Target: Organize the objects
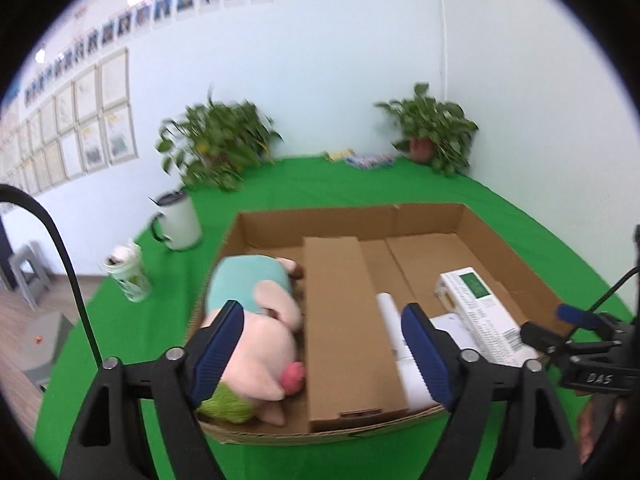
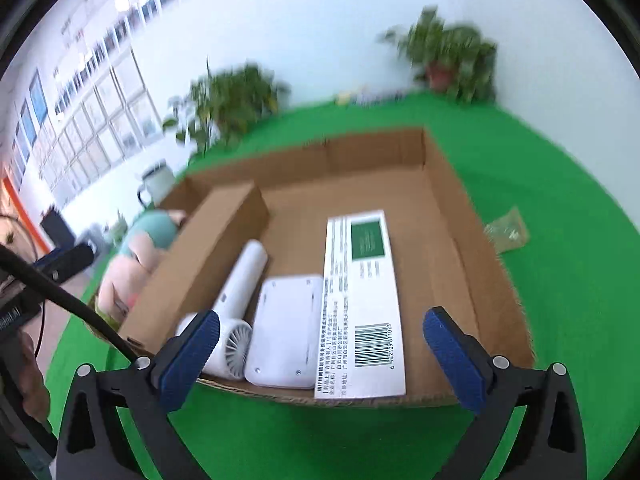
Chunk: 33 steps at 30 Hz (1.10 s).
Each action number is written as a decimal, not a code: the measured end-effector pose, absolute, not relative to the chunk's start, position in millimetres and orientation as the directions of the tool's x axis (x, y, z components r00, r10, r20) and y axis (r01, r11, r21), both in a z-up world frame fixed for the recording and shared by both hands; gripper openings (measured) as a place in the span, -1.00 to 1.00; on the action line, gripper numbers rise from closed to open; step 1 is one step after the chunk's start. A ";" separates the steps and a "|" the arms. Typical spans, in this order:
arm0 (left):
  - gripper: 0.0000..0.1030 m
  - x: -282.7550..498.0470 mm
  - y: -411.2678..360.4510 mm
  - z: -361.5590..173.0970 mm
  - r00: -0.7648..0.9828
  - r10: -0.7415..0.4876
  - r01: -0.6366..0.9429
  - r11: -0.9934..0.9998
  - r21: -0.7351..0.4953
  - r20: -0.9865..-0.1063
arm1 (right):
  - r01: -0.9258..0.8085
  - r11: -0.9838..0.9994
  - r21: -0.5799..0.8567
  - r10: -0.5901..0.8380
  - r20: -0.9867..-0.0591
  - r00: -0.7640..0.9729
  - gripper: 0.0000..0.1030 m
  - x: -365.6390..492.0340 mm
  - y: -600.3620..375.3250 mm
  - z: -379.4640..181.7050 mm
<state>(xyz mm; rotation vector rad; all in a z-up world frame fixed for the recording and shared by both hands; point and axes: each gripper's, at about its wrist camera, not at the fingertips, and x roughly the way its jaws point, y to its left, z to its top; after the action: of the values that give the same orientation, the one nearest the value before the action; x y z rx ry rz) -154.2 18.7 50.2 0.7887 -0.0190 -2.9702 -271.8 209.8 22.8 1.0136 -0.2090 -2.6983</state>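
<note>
In the left wrist view, a striped cup [image 1: 127, 273] stands at 9 o'clock on the green cloth [image 1: 320, 184], with a white mug [image 1: 179, 221] behind it toward 10 o'clock. The left gripper [image 1: 322, 344] hangs with jaws spread wide and nothing between them, over the near edge of the shallow cardboard tray [image 1: 352, 216]. The plush toy [image 1: 256, 328] lies in the tray's left section, against a long brown box [image 1: 344, 328]. Right of that box, only a sliver of the white hair dryer [image 1: 394, 332] shows, and the white carton [image 1: 480, 312] sits at 3 o'clock.

The right wrist view lays that right section bare: the hair dryer [image 2: 236, 308], a flat white device [image 2: 286, 332] just beside it, then the barcoded carton [image 2: 362, 304]. The right gripper [image 2: 320, 352] is likewise released and empty. Only this view shows a crumpled clear wrapper [image 2: 506, 232] on the cloth at 3 o'clock, outside the tray.
</note>
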 end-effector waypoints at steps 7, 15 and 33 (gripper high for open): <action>0.58 -144.0 9.5 5.9 -0.845 -0.146 0.144 -0.989 0.044 -0.515 | 0.107 -0.991 0.077 -0.131 -0.497 -0.858 0.99 -229.7 185.7 10.8; 0.58 -150.8 8.7 -23.2 -0.841 -0.115 0.147 -0.989 -0.018 -0.529 | 0.164 -0.986 -0.026 -0.129 -0.500 -0.857 0.99 -226.3 159.7 -14.2; 0.80 -149.2 10.7 -25.8 -0.851 -0.115 0.144 -0.989 -0.017 -0.513 | 0.158 -0.987 -0.034 -0.119 -0.509 -0.852 0.99 -235.2 160.9 -17.0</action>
<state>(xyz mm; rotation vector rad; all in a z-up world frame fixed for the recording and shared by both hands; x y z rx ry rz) -149.2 10.7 -25.8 0.7979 0.0820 -2.8975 -235.2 160.9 -17.0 0.7875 0.1122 -2.8897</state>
